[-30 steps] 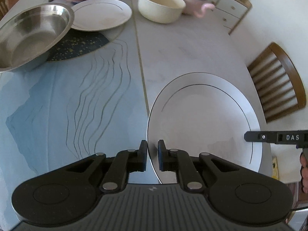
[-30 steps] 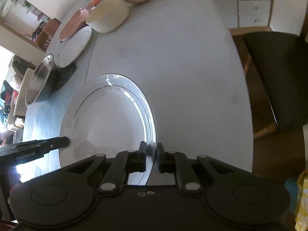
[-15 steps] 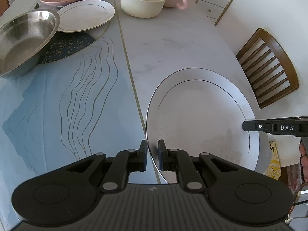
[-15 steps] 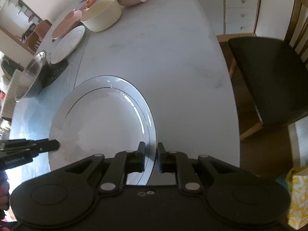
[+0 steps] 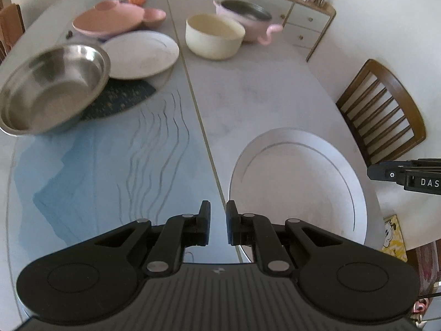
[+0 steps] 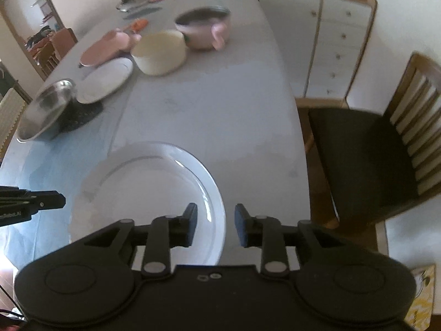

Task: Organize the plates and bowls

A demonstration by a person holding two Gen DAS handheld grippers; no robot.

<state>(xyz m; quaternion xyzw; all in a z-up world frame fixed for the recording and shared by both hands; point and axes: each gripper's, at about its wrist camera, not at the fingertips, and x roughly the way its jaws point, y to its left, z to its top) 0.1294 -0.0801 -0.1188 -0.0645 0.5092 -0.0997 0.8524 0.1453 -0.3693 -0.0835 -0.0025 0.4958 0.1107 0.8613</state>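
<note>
The right gripper [image 6: 215, 227] has just been opening, its jaws now apart with the rim of the large white plate [image 6: 154, 190] below the gap and neither pad pressing on it; the left gripper [image 5: 217, 223] has its jaws nearly closed with nothing between them, just off that plate's left edge [image 5: 297, 182]; the plate lies flat on the table [image 5: 248, 93] near its front edge; farther back sit a steel bowl [image 5: 52, 88] on a dark mat [image 5: 121, 96], a smaller white plate [image 5: 140, 55], a cream bowl [image 5: 213, 35], a pink dish [image 5: 110, 22] and a pink pot [image 5: 245, 19]; a wooden chair [image 5: 386, 110] stands beside the table.
</note>
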